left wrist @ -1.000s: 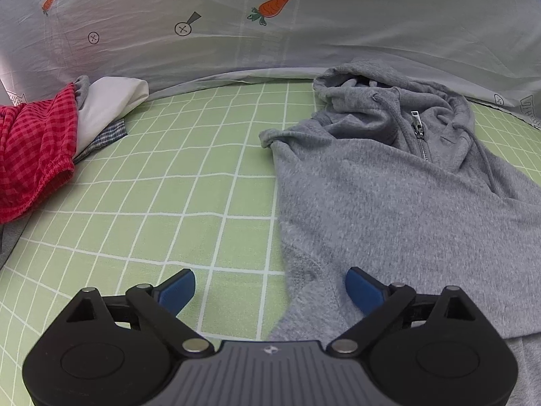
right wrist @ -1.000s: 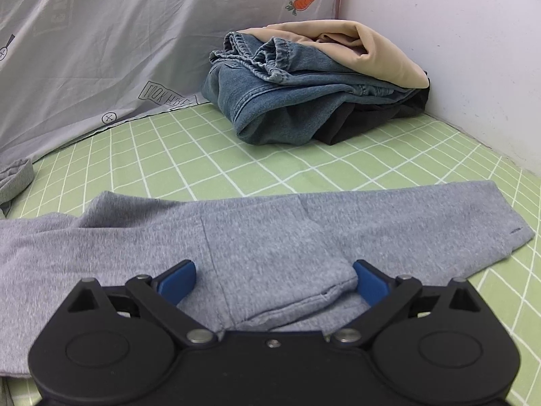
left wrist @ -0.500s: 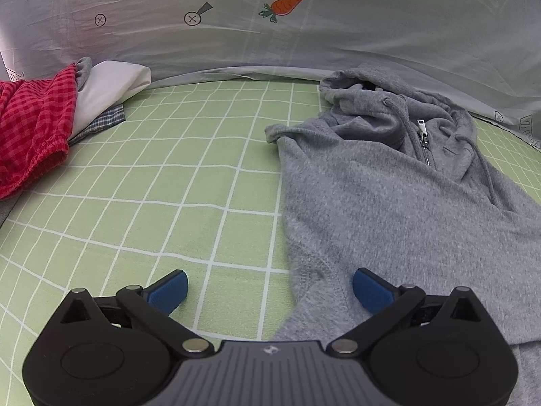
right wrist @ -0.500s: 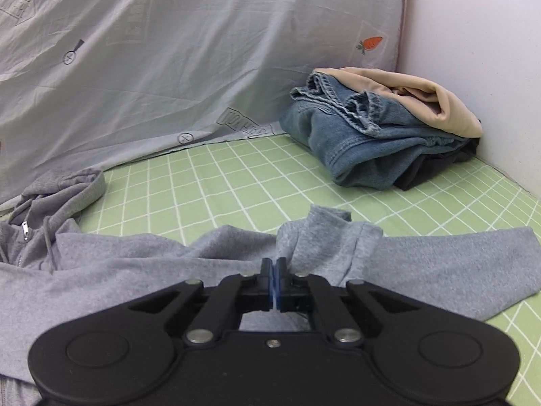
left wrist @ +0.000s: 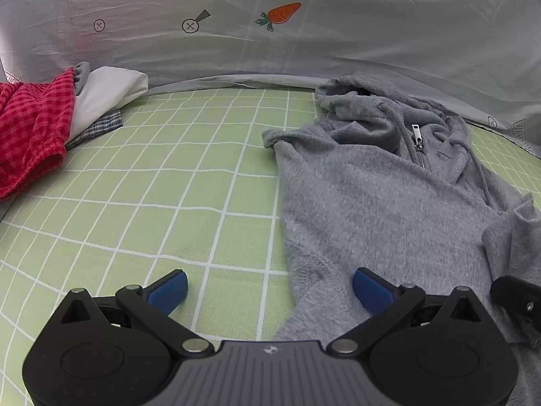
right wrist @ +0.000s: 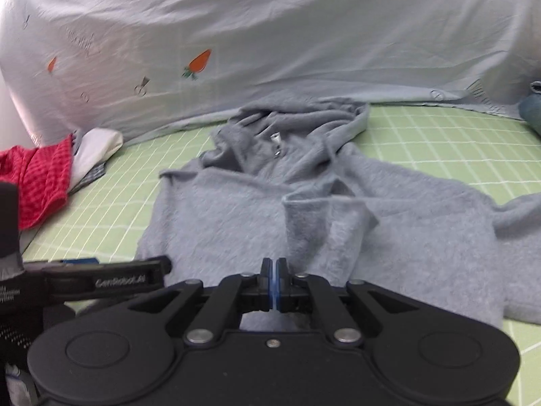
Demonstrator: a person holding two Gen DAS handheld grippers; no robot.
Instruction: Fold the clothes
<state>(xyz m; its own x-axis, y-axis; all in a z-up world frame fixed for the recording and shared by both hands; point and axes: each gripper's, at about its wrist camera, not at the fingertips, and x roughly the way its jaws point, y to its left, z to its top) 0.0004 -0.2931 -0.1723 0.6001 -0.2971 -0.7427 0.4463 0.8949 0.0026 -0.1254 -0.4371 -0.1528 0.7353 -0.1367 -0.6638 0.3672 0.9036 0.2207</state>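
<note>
- Grey fleece fills the right half of the left wrist view: the grey hoodie (left wrist: 378,203) lies spread on the green checked sheet (left wrist: 152,182), hood toward the carrot-print backdrop (left wrist: 270,34), zipper pull (left wrist: 416,135) showing below the hood.
- The left hand-held gripper (left wrist: 268,286) stands wide open at the hoodie's near left edge; 1 blue pad (left wrist: 368,287) hangs over the fleece, the other over bare sheet, nothing pinched.
- Well left of the hoodie sits a pile: a red checked garment (left wrist: 30,135) against a white cloth (left wrist: 108,94).
- A black part of the right hand-held gripper (left wrist: 517,297) shows at the hoodie's near right side.
- Grey again in the blurred right wrist view: the hoodie (right wrist: 304,203) lies ahead, hood at the backdrop (right wrist: 270,34).
- The right hand-held gripper (right wrist: 274,270) is clamped on a raised fold of the hoodie's sleeve (right wrist: 324,216), pads pressed together.
- Left of the hoodie appear the left hand-held gripper (right wrist: 101,279), the red checked garment (right wrist: 37,182) and the white cloth (right wrist: 98,145).
</note>
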